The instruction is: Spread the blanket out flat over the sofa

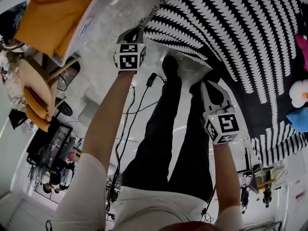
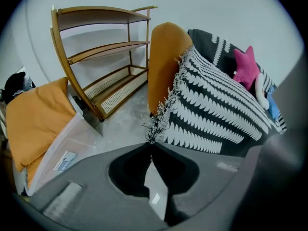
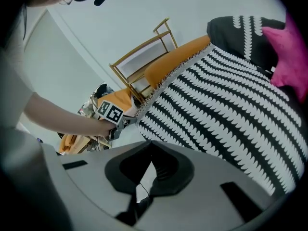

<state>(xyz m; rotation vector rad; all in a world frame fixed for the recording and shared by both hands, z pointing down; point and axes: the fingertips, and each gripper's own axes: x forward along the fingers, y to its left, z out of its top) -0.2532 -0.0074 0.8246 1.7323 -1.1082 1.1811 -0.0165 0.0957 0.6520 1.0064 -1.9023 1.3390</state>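
A black-and-white leaf-patterned blanket lies draped over the orange sofa, with its fringed edge hanging towards the floor. My left gripper is shut on the blanket's fringed corner, and the tassels run right into the closed jaw tips. My right gripper points down at the blanket's lower edge further right. Its jaws are closed together where that edge meets them. The left gripper's marker cube shows in the right gripper view beside the fringe.
A pink star cushion, a white plush and a blue toy rest on the sofa. A wooden shelf unit stands left of it. An orange cushion fills a clear box. Cables trail across the floor by my legs.
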